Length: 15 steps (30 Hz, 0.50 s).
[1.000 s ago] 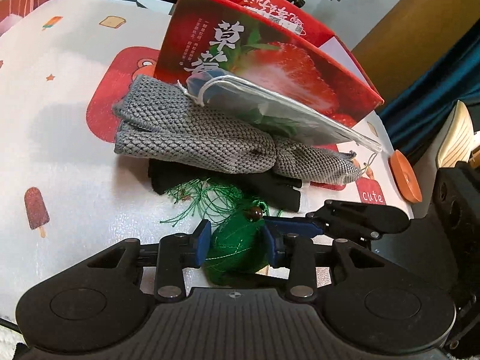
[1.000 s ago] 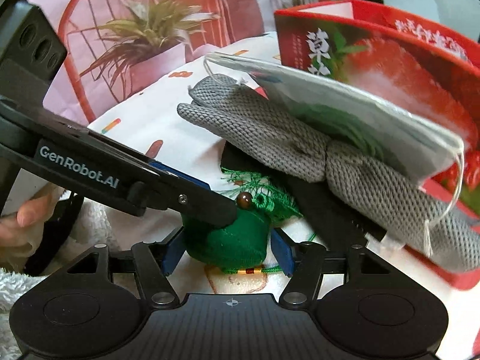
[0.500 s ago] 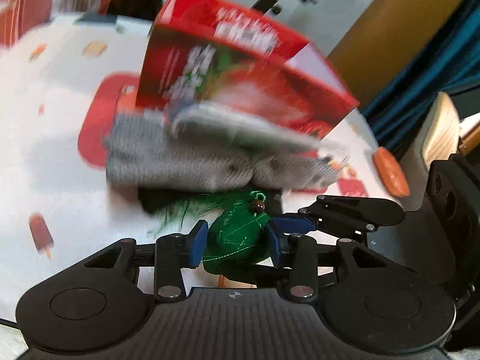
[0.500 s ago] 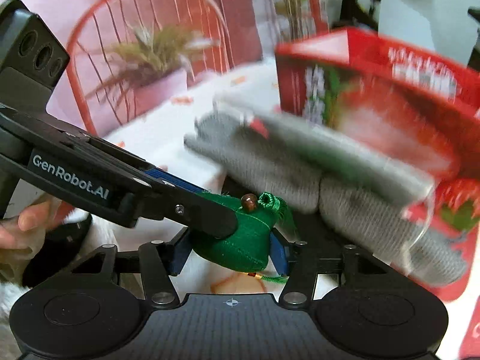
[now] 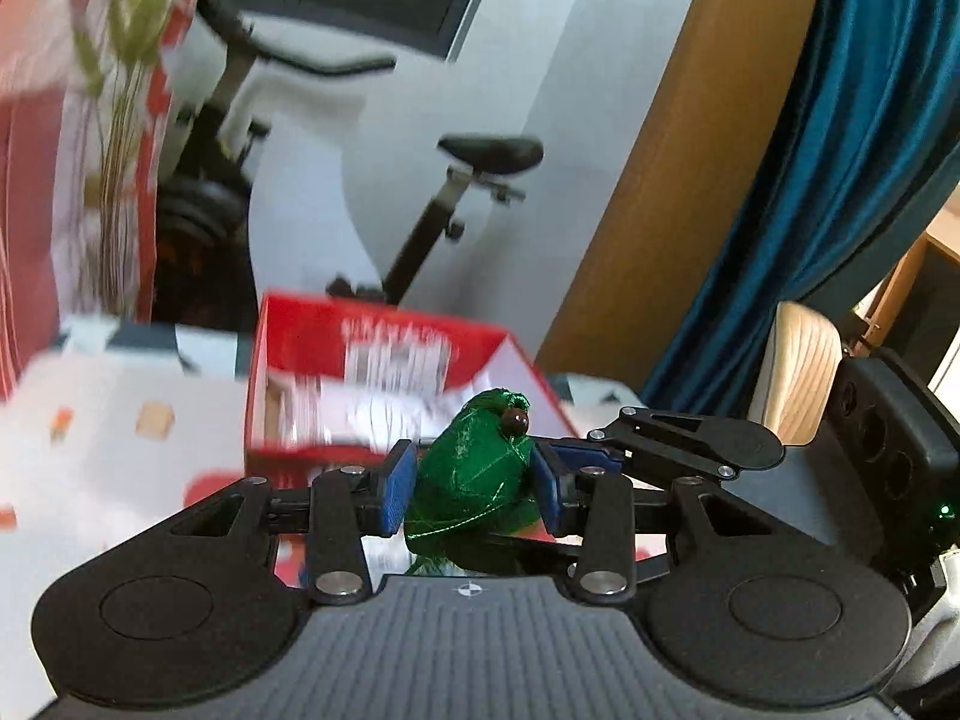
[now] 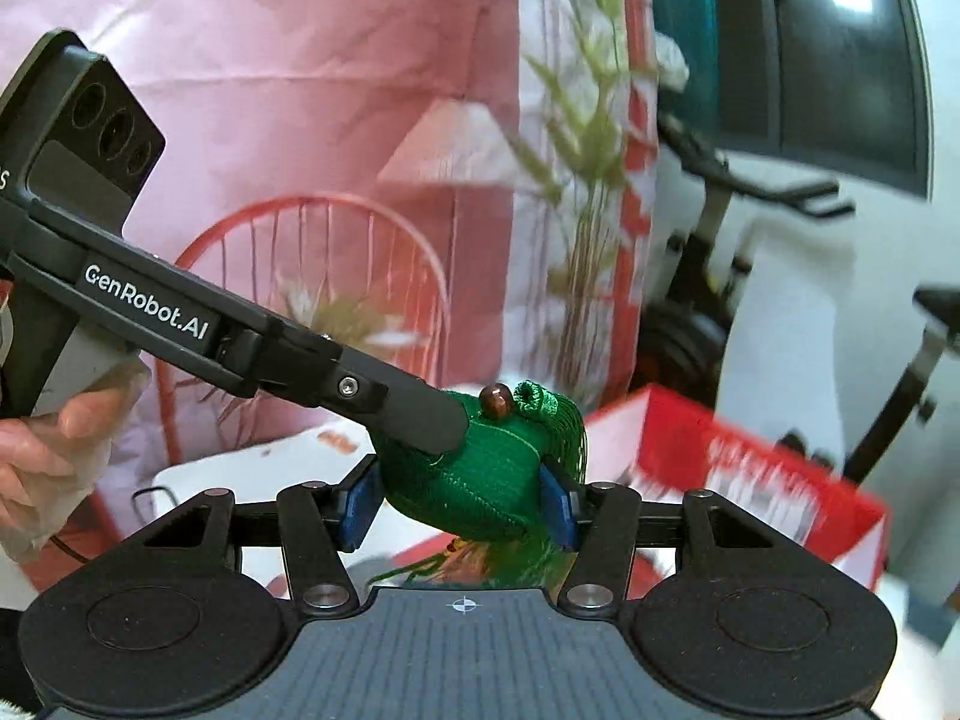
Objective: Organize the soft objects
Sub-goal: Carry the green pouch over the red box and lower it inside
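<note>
A green stuffed pouch (image 5: 471, 480) with a brown bead and green tassel is pinched from two sides at once. My left gripper (image 5: 474, 486) is shut on it, blue pads against its flanks. My right gripper (image 6: 459, 504) is also shut on the green pouch (image 6: 474, 480), and the left gripper's finger (image 6: 414, 414) presses its top from the left. The pouch hangs in the air in front of the open red strawberry box (image 5: 384, 378), which also shows low right in the right wrist view (image 6: 738, 474). The grey knitted piece and black cloth are out of view.
The white patterned table (image 5: 90, 456) lies below left. An exercise bike (image 5: 420, 192) stands behind the box, with a wooden panel and blue curtain (image 5: 828, 168) to the right. A person's hand (image 6: 54, 456) holds the left gripper. A pink printed backdrop (image 6: 300, 120) fills the left.
Both grippers have lifted the green pouch off the table and tilted upward. The grey knit, black cloth and plastic bag have dropped out of view; the box now sits lower.
</note>
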Each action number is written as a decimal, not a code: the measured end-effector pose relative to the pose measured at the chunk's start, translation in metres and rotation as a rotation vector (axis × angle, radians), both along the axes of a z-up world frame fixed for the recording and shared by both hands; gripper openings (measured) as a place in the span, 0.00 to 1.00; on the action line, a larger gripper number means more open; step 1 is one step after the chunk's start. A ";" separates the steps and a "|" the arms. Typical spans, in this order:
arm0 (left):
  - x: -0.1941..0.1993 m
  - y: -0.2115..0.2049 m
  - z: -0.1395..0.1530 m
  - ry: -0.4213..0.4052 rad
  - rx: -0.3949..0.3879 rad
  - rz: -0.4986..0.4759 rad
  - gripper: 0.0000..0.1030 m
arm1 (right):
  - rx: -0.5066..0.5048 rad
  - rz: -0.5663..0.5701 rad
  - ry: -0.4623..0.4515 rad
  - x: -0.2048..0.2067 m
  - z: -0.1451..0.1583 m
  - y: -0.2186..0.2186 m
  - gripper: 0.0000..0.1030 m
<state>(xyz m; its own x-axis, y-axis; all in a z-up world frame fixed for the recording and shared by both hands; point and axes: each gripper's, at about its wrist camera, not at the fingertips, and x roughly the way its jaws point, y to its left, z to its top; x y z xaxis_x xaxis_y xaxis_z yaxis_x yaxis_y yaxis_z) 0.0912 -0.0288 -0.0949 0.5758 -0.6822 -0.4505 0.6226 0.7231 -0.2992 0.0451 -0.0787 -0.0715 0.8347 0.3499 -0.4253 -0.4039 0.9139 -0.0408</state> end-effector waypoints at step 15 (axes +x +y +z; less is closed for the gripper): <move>0.067 -0.062 0.057 -0.172 -0.033 0.010 0.43 | -0.096 -0.092 -0.176 0.070 0.059 -0.053 0.49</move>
<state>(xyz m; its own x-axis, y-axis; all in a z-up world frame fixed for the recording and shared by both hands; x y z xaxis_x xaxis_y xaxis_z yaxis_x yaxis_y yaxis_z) 0.1584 -0.0908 -0.0375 0.6495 -0.6887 -0.3223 0.6595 0.7212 -0.2120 0.1154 -0.1317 -0.0128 0.9255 0.2343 -0.2975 -0.2983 0.9350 -0.1917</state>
